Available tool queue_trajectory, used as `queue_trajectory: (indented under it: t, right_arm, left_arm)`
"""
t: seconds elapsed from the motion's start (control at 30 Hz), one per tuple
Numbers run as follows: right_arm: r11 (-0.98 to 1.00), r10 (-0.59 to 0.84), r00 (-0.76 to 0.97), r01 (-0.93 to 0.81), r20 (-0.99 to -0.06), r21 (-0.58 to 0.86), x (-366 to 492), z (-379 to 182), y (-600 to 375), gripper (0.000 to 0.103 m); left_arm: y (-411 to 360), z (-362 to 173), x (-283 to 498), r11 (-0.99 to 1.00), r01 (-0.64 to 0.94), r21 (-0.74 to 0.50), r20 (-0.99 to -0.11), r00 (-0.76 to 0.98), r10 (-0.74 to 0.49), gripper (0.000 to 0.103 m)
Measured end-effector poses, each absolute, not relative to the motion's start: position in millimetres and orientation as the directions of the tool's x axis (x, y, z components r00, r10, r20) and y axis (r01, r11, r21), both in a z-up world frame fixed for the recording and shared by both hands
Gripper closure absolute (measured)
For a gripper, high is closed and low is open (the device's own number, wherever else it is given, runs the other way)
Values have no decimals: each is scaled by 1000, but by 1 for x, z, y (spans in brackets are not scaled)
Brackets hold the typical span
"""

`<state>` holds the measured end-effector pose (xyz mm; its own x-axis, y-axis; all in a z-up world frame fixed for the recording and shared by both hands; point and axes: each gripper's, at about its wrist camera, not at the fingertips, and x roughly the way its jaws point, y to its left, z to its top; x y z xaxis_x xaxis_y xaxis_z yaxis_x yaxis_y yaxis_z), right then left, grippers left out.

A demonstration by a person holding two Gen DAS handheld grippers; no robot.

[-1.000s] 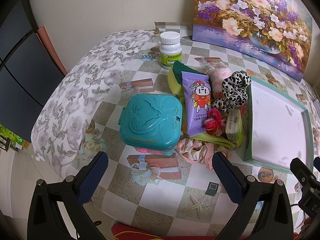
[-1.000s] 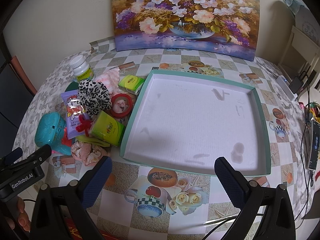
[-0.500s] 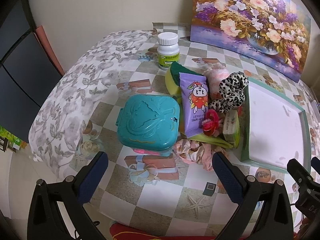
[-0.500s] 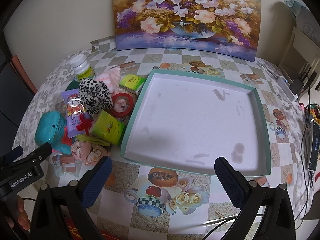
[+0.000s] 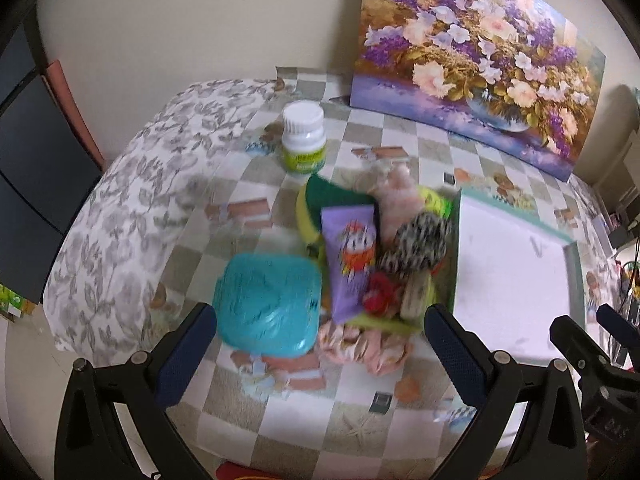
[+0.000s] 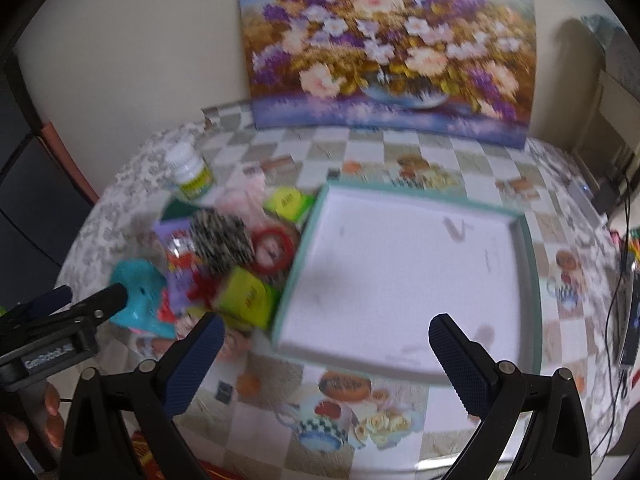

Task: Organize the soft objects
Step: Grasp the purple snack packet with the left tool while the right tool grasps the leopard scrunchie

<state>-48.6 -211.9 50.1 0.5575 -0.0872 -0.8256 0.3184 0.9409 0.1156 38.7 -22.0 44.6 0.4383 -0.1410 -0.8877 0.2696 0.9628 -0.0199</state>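
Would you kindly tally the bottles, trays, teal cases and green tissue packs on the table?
Bottles: 1
Trays: 1
Teal cases: 1
Green tissue packs: 2
Total: 5

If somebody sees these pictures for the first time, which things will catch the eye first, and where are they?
First, the big flower painting leaning on the wall behind the table. Next, the wide teal-rimmed tray with nothing in it, and the bright heap beside it: a teal case, a black-and-white spotted scrunchie and a purple packet. Both open claws, left and right, frame the bottom edge.
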Motion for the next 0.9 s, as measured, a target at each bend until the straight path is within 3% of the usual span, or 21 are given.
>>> queue_trajectory:
  t: [0.23, 0.5, 0.8, 0.9]
  right_arm:
    - [954, -34, 592, 258, -805, 150, -5, 69, -210, 0]
    - [967, 15, 532, 207, -846, 148, 33, 40, -200, 0]
    - [976, 81, 482, 138, -872, 167, 54, 12, -180, 0]
    - [974, 114, 472, 122, -874, 193, 58, 4, -173, 0]
  left_arm:
    - [-38, 44, 86, 970, 233, -75, -913, 376, -161, 0]
    - [-25, 21, 127, 982, 68, -175, -936, 297, -188, 0]
    - [-28, 1, 136, 993, 53, -104, -943, 312, -116, 0]
    - [-22, -2, 138, 988, 47, -144, -940, 306, -151, 0]
